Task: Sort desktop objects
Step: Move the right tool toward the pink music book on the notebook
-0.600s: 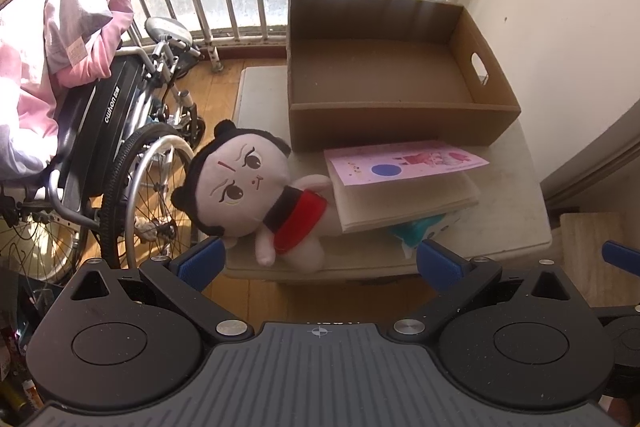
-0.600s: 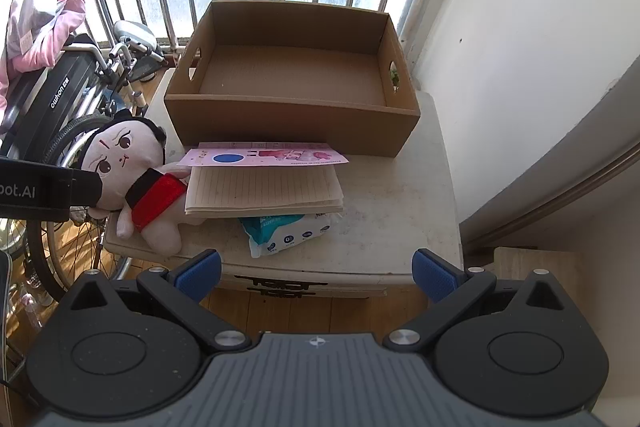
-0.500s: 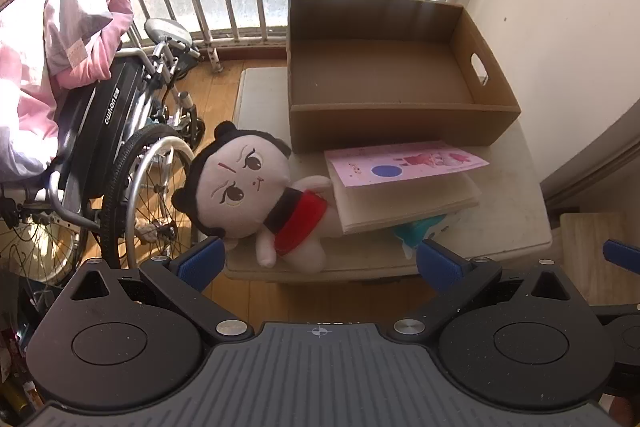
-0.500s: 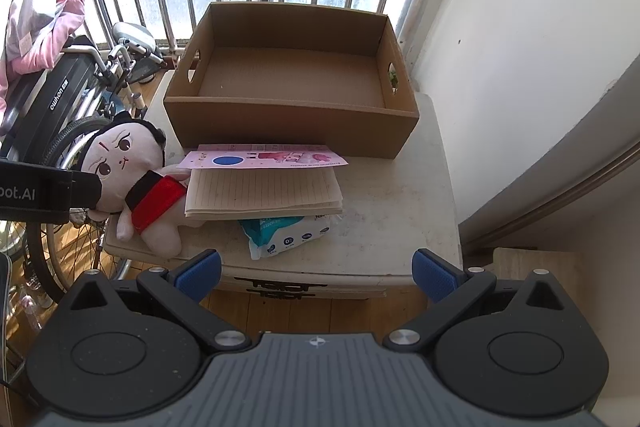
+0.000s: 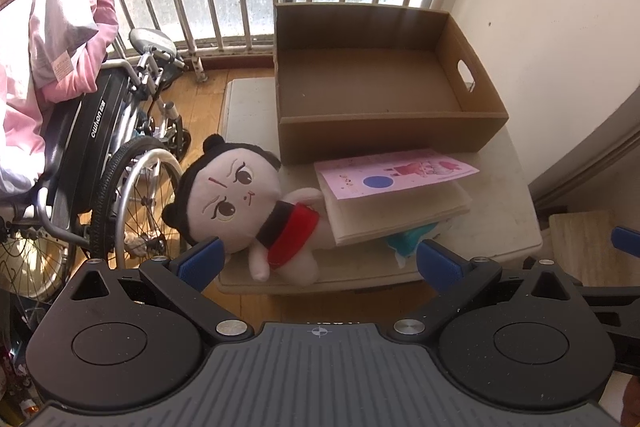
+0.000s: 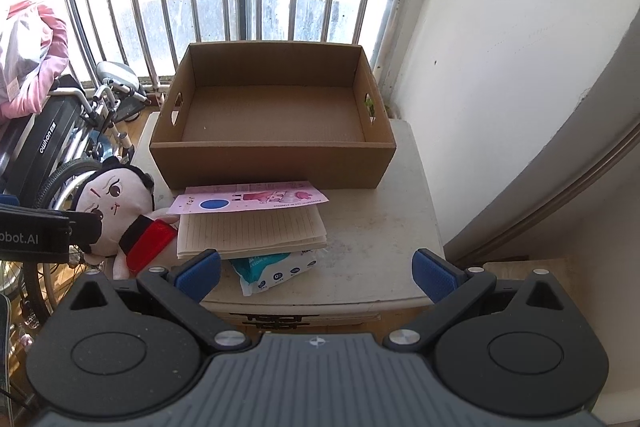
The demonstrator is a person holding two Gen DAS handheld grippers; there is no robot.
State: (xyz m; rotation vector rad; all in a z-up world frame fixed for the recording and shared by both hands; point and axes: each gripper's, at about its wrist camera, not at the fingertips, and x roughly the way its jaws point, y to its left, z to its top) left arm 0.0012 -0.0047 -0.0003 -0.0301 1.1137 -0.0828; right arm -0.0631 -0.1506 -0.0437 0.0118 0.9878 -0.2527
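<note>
Left hand-held gripper [image 5: 318, 261]: wide apart, nothing between the blue pads; hanging above the near table edge, over the plush doll.
Right hand-held gripper [image 6: 316, 277]: also spread fully, grasping nothing; above the near edge, over the wipes packet.
Change since half a second ago: almost none; same framing in both wrist views, no object displaced, both pairs of jaws as wide as before.
Plush doll [image 5: 244, 203]: lying on its side at the left edge of the table [image 6: 384, 227], head overhanging toward the wheelchair [image 5: 100, 155].
Notebook [image 6: 252, 233]: flat in the middle, pink sheet [image 6: 248, 201] on top, touching the front wall of the box.
Wipes packet [image 6: 274, 269]: partly under the notebook, near the front edge.
Cardboard box [image 6: 272, 123]: at the back of the table, inside bare.
Meaning for the task: sorting apparently not begun; probably a pause before the first reach, likely doll for left, packet or notebook for right.
</note>
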